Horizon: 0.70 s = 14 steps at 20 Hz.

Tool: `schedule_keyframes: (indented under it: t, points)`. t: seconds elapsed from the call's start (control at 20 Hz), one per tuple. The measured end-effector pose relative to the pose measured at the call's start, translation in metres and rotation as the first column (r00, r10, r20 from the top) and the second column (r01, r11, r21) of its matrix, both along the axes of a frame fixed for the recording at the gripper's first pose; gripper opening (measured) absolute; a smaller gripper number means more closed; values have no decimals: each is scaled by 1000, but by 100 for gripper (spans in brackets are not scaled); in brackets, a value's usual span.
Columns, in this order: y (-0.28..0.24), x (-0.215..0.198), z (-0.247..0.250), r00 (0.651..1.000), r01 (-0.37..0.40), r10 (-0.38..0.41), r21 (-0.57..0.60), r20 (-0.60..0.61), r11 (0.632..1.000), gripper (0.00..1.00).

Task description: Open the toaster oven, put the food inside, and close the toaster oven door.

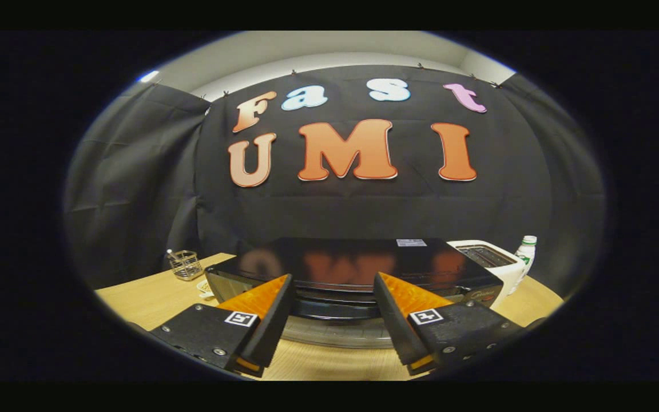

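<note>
The toaster oven (358,260) is a black box with a glossy top, standing on the wooden table (146,300) straight ahead of me. My gripper (333,276) is open, its two fingertips level with the oven's upper front edge. Between the fingers I see the dark top band of the oven's front (332,306) and below it a curved silvery strip (329,335), which looks like the door handle or the door's edge. Nothing is held between the fingers. I cannot tell whether the door stands open or closed.
A small wire basket (185,264) stands on the table left of the oven, with a small white object (206,288) beside the oven's left corner. A white slot toaster (489,258) and a bottle with a green cap (526,252) stand to its right. Black cloth walls close the booth behind.
</note>
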State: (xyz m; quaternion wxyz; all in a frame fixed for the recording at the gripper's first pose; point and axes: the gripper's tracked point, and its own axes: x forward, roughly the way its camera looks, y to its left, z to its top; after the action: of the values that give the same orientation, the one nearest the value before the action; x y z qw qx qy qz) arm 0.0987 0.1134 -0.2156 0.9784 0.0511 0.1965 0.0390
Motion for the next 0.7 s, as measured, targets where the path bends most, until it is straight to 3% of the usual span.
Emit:
schedule_keyframes:
  t: [0.15,0.45,0.65,0.7]
  points:
    - [4,-18,3,1000,-30,30,18,3,999,71]
    - [14,-60,-1,994,-103,104,53,-15,993,70]
    - [23,-90,-54,970,-129,149,115,-190,985,70]
    - [15,-99,-63,967,-104,126,109,-221,989,70]
